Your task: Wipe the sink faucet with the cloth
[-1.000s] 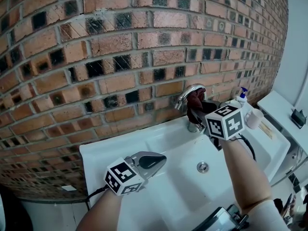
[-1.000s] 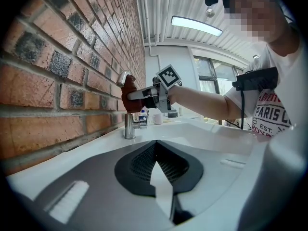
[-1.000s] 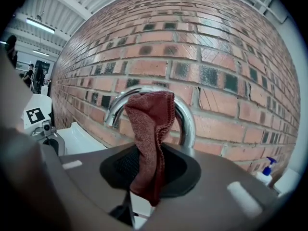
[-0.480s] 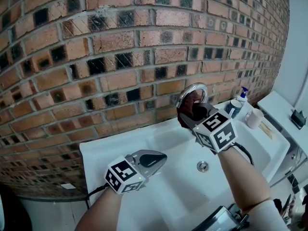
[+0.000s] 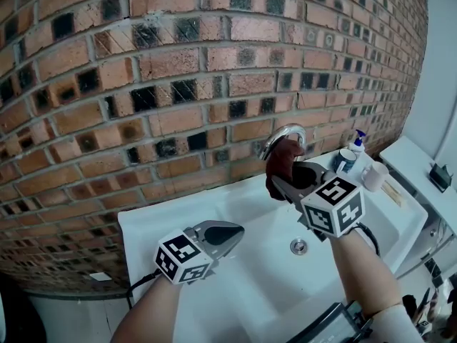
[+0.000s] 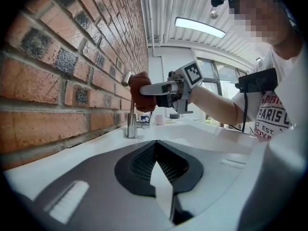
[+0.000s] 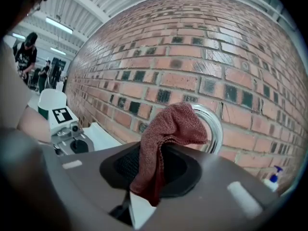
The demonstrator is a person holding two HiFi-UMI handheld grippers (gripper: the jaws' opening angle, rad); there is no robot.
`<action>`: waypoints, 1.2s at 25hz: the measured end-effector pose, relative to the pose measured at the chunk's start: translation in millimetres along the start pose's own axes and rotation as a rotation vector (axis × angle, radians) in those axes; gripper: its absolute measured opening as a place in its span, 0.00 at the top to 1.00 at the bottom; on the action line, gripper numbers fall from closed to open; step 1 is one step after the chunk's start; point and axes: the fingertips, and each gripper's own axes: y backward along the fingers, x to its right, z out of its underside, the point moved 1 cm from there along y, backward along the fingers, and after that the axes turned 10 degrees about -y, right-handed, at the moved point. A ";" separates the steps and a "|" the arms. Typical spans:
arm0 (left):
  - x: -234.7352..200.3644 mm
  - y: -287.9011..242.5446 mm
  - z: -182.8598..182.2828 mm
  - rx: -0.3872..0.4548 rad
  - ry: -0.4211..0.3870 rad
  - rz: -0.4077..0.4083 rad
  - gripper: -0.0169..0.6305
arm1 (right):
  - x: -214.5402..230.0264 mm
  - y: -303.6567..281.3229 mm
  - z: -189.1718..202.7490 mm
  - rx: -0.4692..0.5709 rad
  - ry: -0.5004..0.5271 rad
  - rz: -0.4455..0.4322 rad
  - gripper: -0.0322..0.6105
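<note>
A curved chrome faucet [image 5: 285,136] rises at the back of the white sink [image 5: 235,209], against the brick wall. My right gripper [image 5: 280,181] is shut on a dark red cloth [image 5: 281,164], held just in front of the spout's left end. In the right gripper view the cloth [image 7: 166,138] sticks up from the shut jaws and covers part of the faucet [image 7: 213,124]. My left gripper [image 5: 227,234] is shut with nothing in it, low over the sink's front left. The left gripper view shows the faucet [image 6: 131,114] and cloth [image 6: 141,91] far ahead.
A blue-topped pump bottle [image 5: 359,143], a dark cup [image 5: 345,160] and a white cup [image 5: 375,176] stand on the sink's right ledge. The drain [image 5: 298,246] lies in the basin. A white counter [image 5: 418,170] continues to the right. The brick wall [image 5: 178,84] is close behind.
My right gripper with the cloth moved left along the faucet's arch, then slid slightly down and back in front of the spout. The left gripper stayed still.
</note>
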 end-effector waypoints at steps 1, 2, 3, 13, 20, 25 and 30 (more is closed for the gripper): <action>-1.5 0.1 1.4 -0.002 0.015 -0.003 0.96 | -8.0 4.4 1.5 0.013 -0.033 -0.035 0.81; -2.8 0.5 3.0 -0.005 0.031 -0.005 0.96 | -17.9 7.8 4.4 0.021 -0.063 -0.075 0.81; -4.2 1.2 4.5 -0.008 0.045 -0.009 0.96 | -29.2 10.2 9.0 0.024 -0.088 -0.119 0.81; -11.1 4.6 6.6 -0.006 0.099 -0.021 0.96 | -77.6 0.7 93.0 -0.005 -0.261 -0.351 0.81; -4.4 2.1 7.5 -0.022 0.082 0.030 0.96 | -88.2 -7.8 119.9 -0.031 -0.277 -0.455 0.81; -4.2 2.2 7.8 -0.019 0.082 0.032 0.96 | -86.7 -13.1 128.9 -0.063 -0.282 -0.452 0.82; -1.8 2.9 6.7 -0.012 0.077 0.046 0.96 | -85.9 -12.1 127.2 -0.057 -0.283 -0.448 0.82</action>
